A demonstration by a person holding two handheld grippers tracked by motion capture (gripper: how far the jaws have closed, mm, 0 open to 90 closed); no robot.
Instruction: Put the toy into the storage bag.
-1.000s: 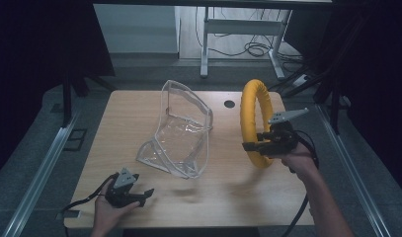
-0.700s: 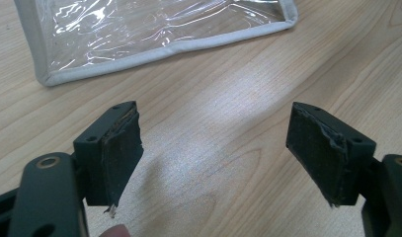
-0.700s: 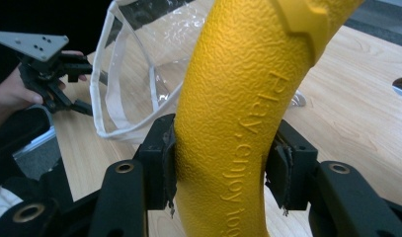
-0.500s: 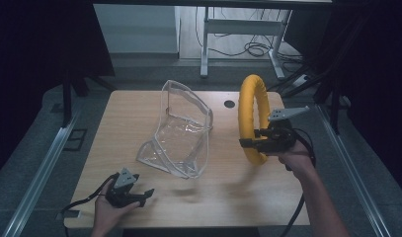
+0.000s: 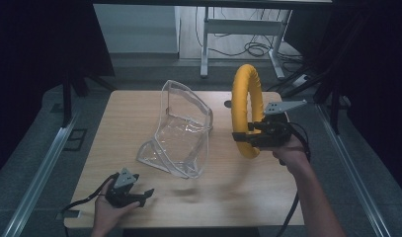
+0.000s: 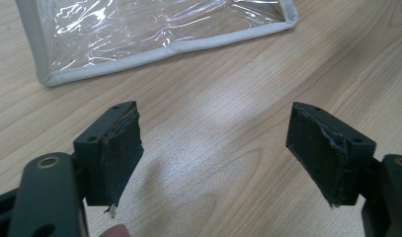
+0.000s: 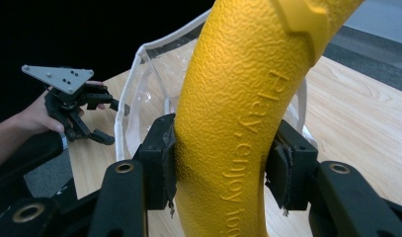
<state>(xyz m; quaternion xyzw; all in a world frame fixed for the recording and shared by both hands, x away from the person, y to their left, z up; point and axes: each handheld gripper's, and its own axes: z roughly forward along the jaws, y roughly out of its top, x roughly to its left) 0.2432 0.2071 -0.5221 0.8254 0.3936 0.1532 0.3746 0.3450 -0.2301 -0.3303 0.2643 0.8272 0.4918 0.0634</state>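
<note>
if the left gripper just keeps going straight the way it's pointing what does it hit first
Probably the clear plastic pouch with grey piping. The open left gripper has bare wooden table ahead, then the pouch's edge, slightly off to one side.

Bag mid-table, ring to its right, grippers at opposite sides.
The plastic bag (image 5: 181, 131) stands on the table (image 5: 114, 118) near its middle. The ring (image 5: 246, 108) is upright just right of it, clamped by the right gripper (image 5: 249, 138) toward the right edge. The left gripper (image 5: 144, 195) rests near the front-left corner, before the bag.
</note>
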